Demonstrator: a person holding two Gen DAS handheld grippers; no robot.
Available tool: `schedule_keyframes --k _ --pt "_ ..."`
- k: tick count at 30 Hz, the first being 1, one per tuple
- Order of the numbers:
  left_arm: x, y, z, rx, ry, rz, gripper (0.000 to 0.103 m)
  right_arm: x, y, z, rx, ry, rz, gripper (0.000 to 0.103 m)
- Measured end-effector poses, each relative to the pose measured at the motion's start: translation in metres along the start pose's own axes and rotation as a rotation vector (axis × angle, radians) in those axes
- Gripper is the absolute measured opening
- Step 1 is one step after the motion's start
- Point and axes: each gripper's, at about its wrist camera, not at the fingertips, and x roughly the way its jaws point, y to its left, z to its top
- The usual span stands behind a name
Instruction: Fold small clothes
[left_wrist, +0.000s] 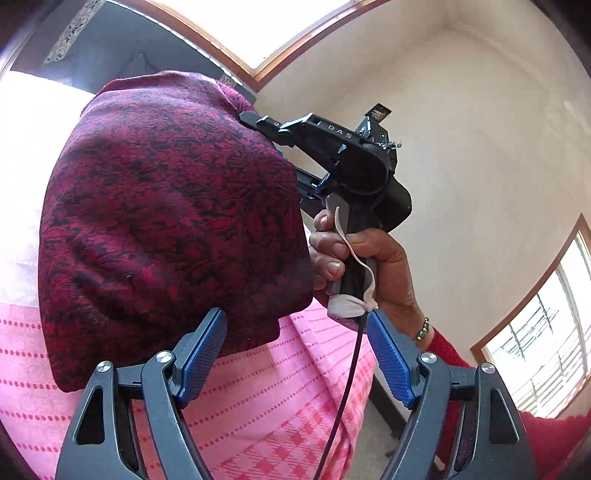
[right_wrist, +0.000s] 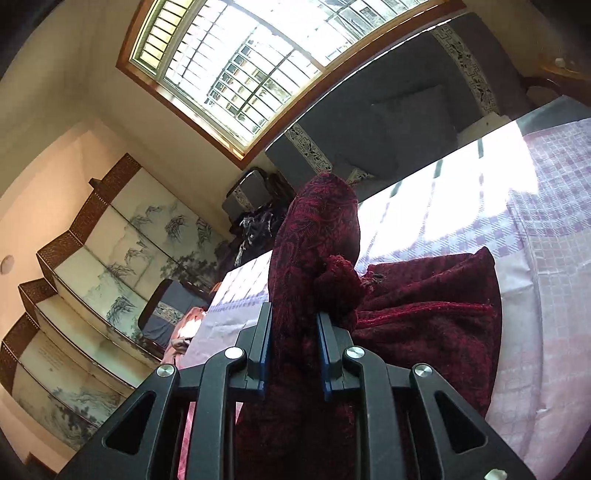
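A maroon patterned garment (left_wrist: 166, 206) hangs lifted above the pink checked bedsheet (left_wrist: 277, 406). In the right wrist view my right gripper (right_wrist: 294, 332) is shut on a bunched fold of this garment (right_wrist: 317, 236), and the rest of it lies heaped on the sheet (right_wrist: 546, 280). The left wrist view shows a hand (left_wrist: 373, 258) on the right gripper's black body (left_wrist: 354, 162), whose fingers reach into the cloth's upper right edge. My left gripper (left_wrist: 295, 332) stands open just below the hanging cloth. Its left pad (left_wrist: 201, 354) is near the lower hem, and nothing is pinched between the pads.
A grey sofa (right_wrist: 388, 110) stands beyond the bed under a barred window (right_wrist: 240, 66). A folding screen with painted panels (right_wrist: 110, 258) lines the left wall. Dark clothes are piled on a chair (right_wrist: 258, 221). The bed's edge drops to the floor (left_wrist: 373, 435).
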Motion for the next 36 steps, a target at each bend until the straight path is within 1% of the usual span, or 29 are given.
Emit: schedule_keyframes --k 2,3,5,8,9,10,11,13,15,18,19,21,23,24,25,26,27,28,29,31,32,33,34,35,36 --pt "0.006 0.008 0.0 -0.019 0.012 0.025 0.078 -0.001 -0.038 0.0 0.067 -0.019 -0.042 0.018" --pt "0.006 0.014 -0.002 -0.04 0.021 0.021 0.078 -0.001 -0.057 -0.003 0.117 -0.018 -0.055 0.018" --pt "0.003 0.025 -0.006 -0.072 0.031 0.012 0.078 -0.009 -0.09 -0.017 0.203 -0.025 -0.048 0.018" --pt "-0.003 0.037 -0.007 -0.093 0.038 0.005 0.078 -0.018 -0.105 -0.036 0.233 -0.035 -0.025 0.018" --pt "-0.006 0.041 -0.006 -0.093 0.04 0.007 0.078 -0.019 -0.109 -0.038 0.251 -0.04 0.006 0.018" --pt "-0.009 0.043 -0.003 -0.091 0.038 0.007 0.078 -0.02 -0.112 -0.038 0.271 -0.045 0.036 0.024" --pt "-0.013 0.045 0.001 -0.089 0.035 0.011 0.078 -0.02 -0.115 -0.038 0.293 -0.048 0.04 0.03" --pt "-0.016 0.046 0.002 -0.083 0.03 0.014 0.078 -0.025 -0.114 -0.036 0.308 -0.057 0.046 0.034" --pt "-0.013 0.044 -0.003 -0.053 0.029 0.019 0.078 -0.039 -0.107 -0.039 0.292 -0.085 0.034 0.034" --pt "-0.007 0.039 -0.008 -0.028 0.037 0.023 0.078 -0.069 -0.077 -0.053 0.2 -0.111 0.006 0.037" --pt "-0.004 0.039 -0.01 -0.033 0.042 0.019 0.078 -0.075 -0.061 -0.06 0.153 -0.091 -0.018 0.041" --pt "-0.001 0.039 -0.012 -0.048 0.055 0.01 0.078 -0.081 -0.037 -0.077 0.055 -0.041 -0.078 0.042" --pt "0.001 0.036 -0.015 -0.043 0.055 0.009 0.078 -0.079 -0.025 -0.094 -0.003 0.012 -0.101 0.042" --pt "0.0 0.032 -0.016 -0.027 0.053 0.019 0.078 -0.074 -0.02 -0.099 -0.018 0.04 -0.128 0.041" --pt "-0.001 0.029 -0.017 -0.009 0.051 0.03 0.078 -0.067 -0.019 -0.105 -0.041 0.068 -0.165 0.028" --pt "-0.001 0.022 -0.017 0.009 0.047 0.045 0.078 -0.06 -0.018 -0.109 -0.068 0.096 -0.198 0.006" --pt "-0.005 0.017 -0.018 0.026 0.035 0.061 0.078 -0.054 -0.019 -0.113 -0.076 0.122 -0.223 0.008" --pt "-0.01 0.014 -0.018 0.041 0.016 0.077 0.078 -0.052 -0.022 -0.116 -0.067 0.124 -0.235 0.007" --pt "-0.016 0.012 -0.017 0.056 -0.005 0.095 0.078 -0.055 -0.024 -0.117 -0.06 0.109 -0.231 0.007" --pt "-0.027 0.011 -0.015 0.075 -0.043 0.13 0.078 -0.072 -0.021 -0.117 -0.069 0.043 -0.236 0.006" --pt "-0.031 0.013 -0.014 0.072 -0.058 0.14 0.078 -0.083 -0.019 -0.117 -0.066 0.009 -0.23 0.006" --pt "-0.033 0.016 -0.014 0.065 -0.068 0.144 0.078 -0.09 -0.021 -0.118 -0.055 -0.005 -0.217 0.006" --pt "-0.034 0.019 -0.015 0.057 -0.069 0.149 0.078 -0.092 -0.024 -0.121 -0.051 0.0 -0.233 0.006" --pt "-0.034 0.021 -0.015 0.053 -0.064 0.156 0.078 -0.089 -0.03 -0.125 -0.051 0.021 -0.269 0.006" --pt "-0.033 0.021 -0.016 0.054 -0.06 0.16 0.078 -0.084 -0.041 -0.13 -0.026 0.043 -0.283 0.006"
